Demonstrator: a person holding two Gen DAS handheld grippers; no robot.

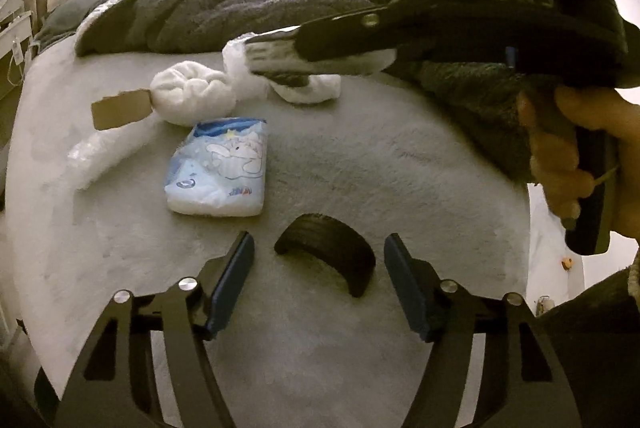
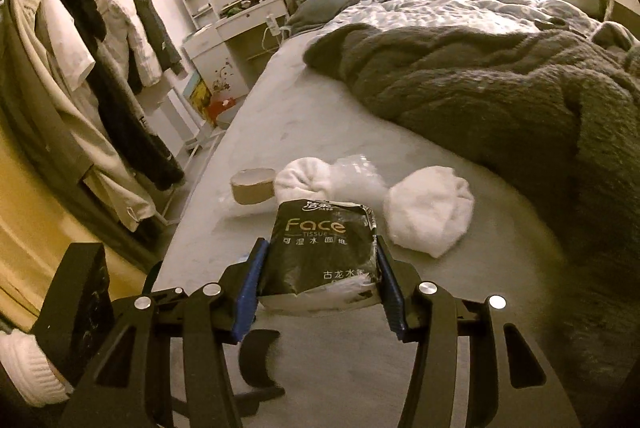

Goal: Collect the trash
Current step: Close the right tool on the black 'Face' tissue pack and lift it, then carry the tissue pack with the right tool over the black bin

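Observation:
My left gripper (image 1: 320, 242) is open low over the grey bed sheet (image 1: 360, 168). A black curved plastic piece (image 1: 328, 254) lies between its blue pads (image 1: 236, 280), touching neither. My right gripper (image 2: 322, 244) is shut on a black "Face" tissue pack (image 2: 324, 248), which it holds above the sheet. In the left wrist view that same gripper (image 1: 272, 58) and the pack (image 1: 276, 54) hang at the upper right, with a person's hand (image 1: 560, 156) on the handle. The curved piece (image 2: 256, 356) also shows below the right gripper's fingers.
On the sheet lie a blue-and-white soft pack (image 1: 218, 168), two white rolled cloths (image 1: 192, 94) (image 1: 308, 90), a cardboard tape roll (image 1: 120, 108) and clear plastic wrap (image 1: 104, 152). A rumpled grey blanket (image 2: 480, 88) covers the bed's far side. A clothes rack (image 2: 100, 68) stands beside the bed.

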